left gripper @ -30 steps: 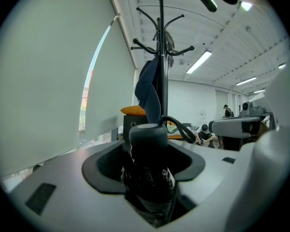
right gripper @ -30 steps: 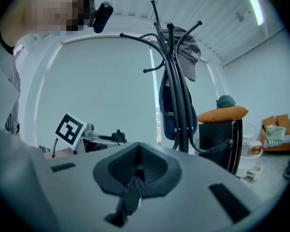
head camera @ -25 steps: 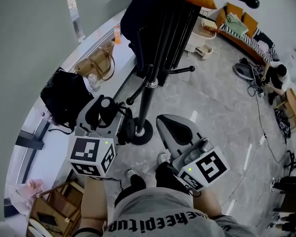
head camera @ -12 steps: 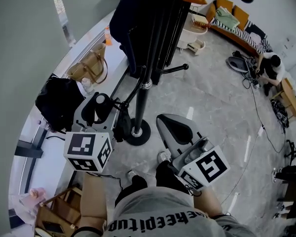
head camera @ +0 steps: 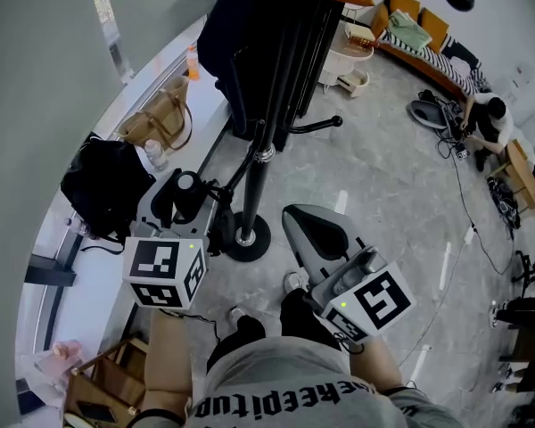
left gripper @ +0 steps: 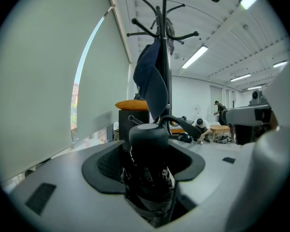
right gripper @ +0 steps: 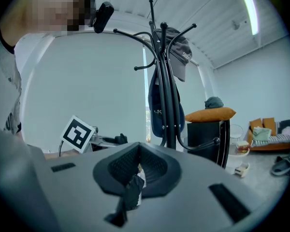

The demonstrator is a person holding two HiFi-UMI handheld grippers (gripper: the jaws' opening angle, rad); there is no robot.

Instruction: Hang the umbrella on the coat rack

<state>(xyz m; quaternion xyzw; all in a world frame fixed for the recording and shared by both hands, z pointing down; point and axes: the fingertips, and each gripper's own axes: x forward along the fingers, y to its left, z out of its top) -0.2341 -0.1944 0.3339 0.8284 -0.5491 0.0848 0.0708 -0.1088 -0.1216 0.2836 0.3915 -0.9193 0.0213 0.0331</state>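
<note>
Umbrella (left gripper: 149, 138): black, folded, not yet on a hook. It stands upright between the jaws of my left hand-held gripper (head camera: 183, 210), which are clamped on its bundled canopy. The round handle cap pokes out above the pads. A black strap loop (left gripper: 183, 123) curves off to the right of the cap.

Position, head view: the umbrella sits low, near the coat rack (head camera: 257, 178), to the left of the pole and above the round base (head camera: 246, 239). I cannot tell whether the strap touches the pole.

Coat rack: black pole with curved hooks at the top. A dark navy jacket (left gripper: 152, 83) hangs from it. The right gripper view also shows a grey cap (right gripper: 180, 50) on an upper hook.

Right hand-held gripper (head camera: 308, 227): jaws brought together, gripping no object of the task. A small dark scrap (right gripper: 130, 193) with a white bit sticks up at the seam between the pads; I cannot tell what it is. This gripper is held over the grey floor (head camera: 383, 185), right of the rack base and well apart from the umbrella.

Surroundings: a black backpack (head camera: 102, 185) and a tan handbag (head camera: 160, 121) rest on the white window ledge to my left. An orange cushion (right gripper: 213, 114) lies on a dark cabinet behind the rack. A person (head camera: 489, 119) crouches on the floor at far right.
</note>
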